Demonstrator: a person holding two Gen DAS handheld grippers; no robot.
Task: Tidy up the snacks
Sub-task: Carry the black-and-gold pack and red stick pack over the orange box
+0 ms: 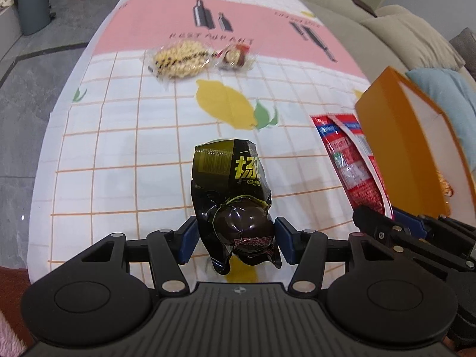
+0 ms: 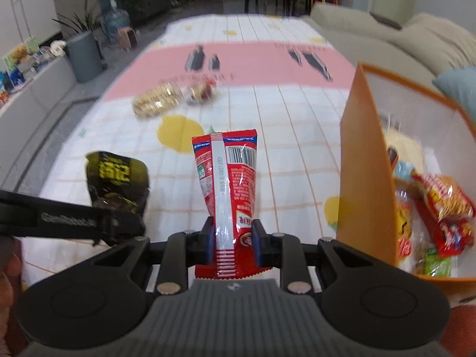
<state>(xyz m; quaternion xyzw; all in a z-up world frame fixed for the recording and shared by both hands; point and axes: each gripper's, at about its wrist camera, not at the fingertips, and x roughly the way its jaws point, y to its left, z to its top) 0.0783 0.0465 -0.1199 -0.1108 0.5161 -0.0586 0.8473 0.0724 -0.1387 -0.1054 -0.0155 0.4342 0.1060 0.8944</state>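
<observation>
While the left gripper point(image 1: 235, 239) is clamping a black snack packet point(image 1: 235, 196) at the lower centre of the left wrist view, its blue pads point(image 1: 187, 241) are pressing both sides of the packet's bulging lower part. Yellow Chinese characters and a barcode are showing on the packet's upper half, with pink characters lower down, too small to read. Above it, in the upper middle of that view, a clear bag of pale puffed snacks point(image 1: 180, 59) is lying just beside a smaller clear-wrapped red and brown snack point(image 1: 235, 56) on the tablecloth point(image 1: 119, 148), which is carrying a lemon print and a pink band with bottle drawings and the word "RESTAURANT". At the right edge, an orange box point(image 1: 416, 154) is tilting over the table.

Moving to the right wrist view, the black packet point(image 2: 117, 178) is hanging at the left behind the left tool's black finger, whose lettering is blurred. At the centre, the right gripper point(image 2: 232, 239) is closing on a red snack packet point(image 2: 230, 184), holding it upright by its lower end; a white back seam with small print and a barcode are facing the camera. On the right, the orange box point(image 2: 367, 163) is standing open, with several red, yellow and green packets point(image 2: 440, 217) lying inside it. Both tools are pointing forward over the table, side by side.
</observation>
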